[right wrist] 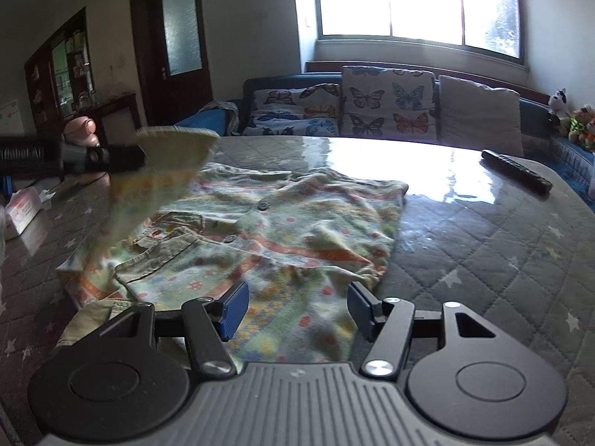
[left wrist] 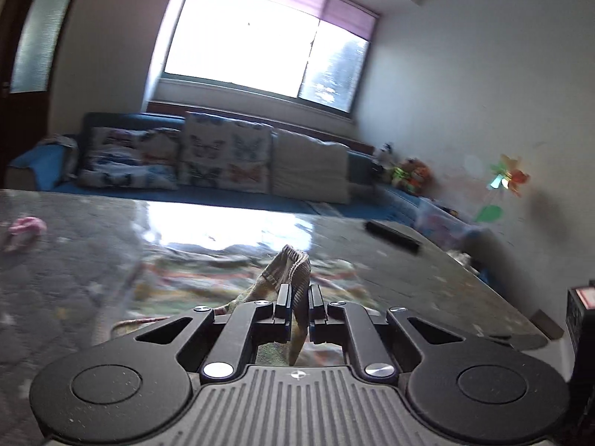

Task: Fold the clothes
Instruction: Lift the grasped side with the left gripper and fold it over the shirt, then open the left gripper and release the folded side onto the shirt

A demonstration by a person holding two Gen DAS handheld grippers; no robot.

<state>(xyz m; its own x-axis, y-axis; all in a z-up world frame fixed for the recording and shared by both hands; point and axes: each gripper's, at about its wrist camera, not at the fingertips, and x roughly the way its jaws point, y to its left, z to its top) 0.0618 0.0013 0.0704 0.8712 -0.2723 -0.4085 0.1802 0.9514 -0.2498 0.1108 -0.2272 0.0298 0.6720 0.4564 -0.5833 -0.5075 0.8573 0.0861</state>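
The left gripper (left wrist: 299, 306) was clenched on a ribbed cuff (left wrist: 293, 260) of the flowery shirt (right wrist: 267, 230), lifting it up. The right gripper (right wrist: 295, 306) hung spread wide, low over the shirt's near part. The shirt lay on the quilted table (right wrist: 502, 260). The lifted sleeve looked blurry, maybe moving.

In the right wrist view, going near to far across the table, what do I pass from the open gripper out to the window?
right gripper → floral shirt lying spread on the quilted table → black remote at the far edge → butterfly cushions on the sofa → window.
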